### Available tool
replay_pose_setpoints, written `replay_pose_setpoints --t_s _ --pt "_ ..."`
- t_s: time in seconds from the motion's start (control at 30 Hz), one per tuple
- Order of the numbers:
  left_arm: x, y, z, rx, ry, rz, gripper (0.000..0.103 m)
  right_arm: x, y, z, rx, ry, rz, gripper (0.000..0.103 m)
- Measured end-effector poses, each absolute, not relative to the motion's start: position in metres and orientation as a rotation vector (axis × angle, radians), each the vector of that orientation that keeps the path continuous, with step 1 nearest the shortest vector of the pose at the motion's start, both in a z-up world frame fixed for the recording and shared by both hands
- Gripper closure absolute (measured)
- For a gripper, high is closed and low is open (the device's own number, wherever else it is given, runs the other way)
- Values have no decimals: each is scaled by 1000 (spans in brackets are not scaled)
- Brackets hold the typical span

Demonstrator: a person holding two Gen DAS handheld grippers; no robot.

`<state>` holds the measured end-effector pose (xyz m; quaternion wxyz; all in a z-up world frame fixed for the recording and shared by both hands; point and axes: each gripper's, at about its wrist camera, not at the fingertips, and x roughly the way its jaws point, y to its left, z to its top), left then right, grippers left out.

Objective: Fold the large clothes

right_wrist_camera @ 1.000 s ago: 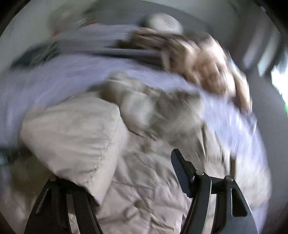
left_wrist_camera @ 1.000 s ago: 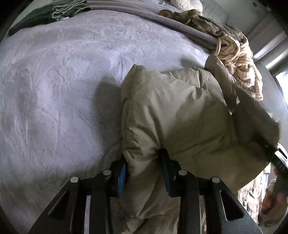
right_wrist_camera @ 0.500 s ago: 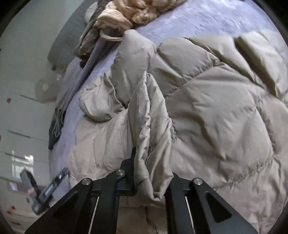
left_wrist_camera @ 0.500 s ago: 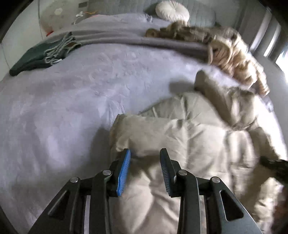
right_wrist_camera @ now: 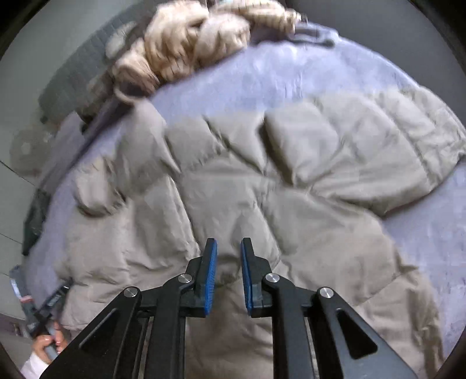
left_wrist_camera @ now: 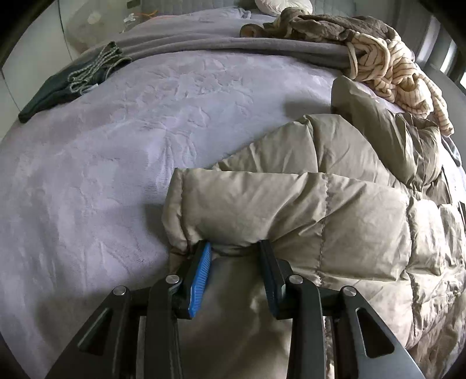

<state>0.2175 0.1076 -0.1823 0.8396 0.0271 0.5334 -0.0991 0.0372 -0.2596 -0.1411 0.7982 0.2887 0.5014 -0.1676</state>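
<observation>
A large beige quilted puffer jacket lies on a lilac bedspread, with one padded part folded over the rest. My left gripper is open, its tips tucked under the edge of that folded part, holding nothing. In the right wrist view the same jacket is spread wide on the bed. My right gripper hovers over its near middle with the jaws slightly apart and empty.
A striped cream garment and a brown one are piled at the far right of the bed. A dark green garment lies at the far left. A grey blanket runs across the back. A hand holding the other gripper's handle shows at lower left.
My left gripper let go of the jacket fold and now sits open at the folded part's edge. My right gripper released the pinched fabric and pulled back above the jacket.
</observation>
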Motion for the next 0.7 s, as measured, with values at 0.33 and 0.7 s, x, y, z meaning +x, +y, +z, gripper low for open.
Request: replay_pose_setpoints --t_s 0.33,0.7 --pt "214 107 -186 79 1112 -148 57 65 -209 -181 482 1219 -121 89" --pt "192 87 -146 139 1118 -157 57 31 -289 -175 698 1223 -146 85"
